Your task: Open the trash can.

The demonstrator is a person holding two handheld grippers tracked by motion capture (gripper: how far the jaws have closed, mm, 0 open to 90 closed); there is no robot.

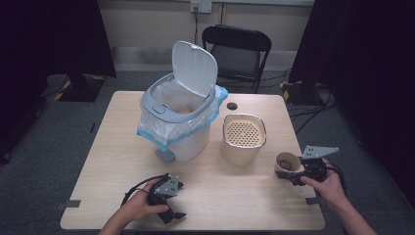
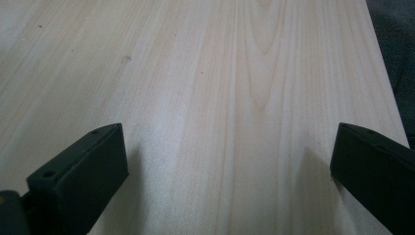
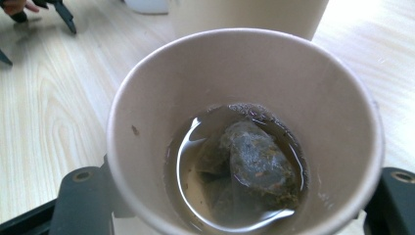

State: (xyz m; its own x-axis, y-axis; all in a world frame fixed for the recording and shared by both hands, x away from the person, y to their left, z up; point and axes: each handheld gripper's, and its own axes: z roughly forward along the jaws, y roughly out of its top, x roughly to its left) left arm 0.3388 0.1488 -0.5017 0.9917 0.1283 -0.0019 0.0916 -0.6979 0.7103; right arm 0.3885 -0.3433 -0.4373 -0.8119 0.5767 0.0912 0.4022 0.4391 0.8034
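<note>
Dark curtains and a folding chair (image 1: 238, 54) close off the far side of a pale wooden desk (image 1: 117, 147). Largest on the desk is a lidded bin (image 1: 178, 110), its lid standing open and a clear liner bag folded over its rim. Just to its right stands a beige strainer pot (image 1: 243, 137) with a perforated insert, and beyond that lies a small dark cap (image 1: 232, 105).

Near the desk's right edge, the right gripper (image 1: 288, 172) holds a paper cup (image 3: 244, 132) by its sides; the jaws sit at a middling width, pressed against the cup's wall. Inside the cup a used tea bag (image 3: 254, 164) lies in a shallow pool of brown liquid.

At the near left the left gripper (image 1: 169, 198) rests low over the bare desk, its jaws spread wide with nothing between them.

Judged from this layout, the cup has been grasped and the bin lid already stands open; draining the liquid through the strainer pot and discarding the tea bag and cup appear still to be done.
</note>
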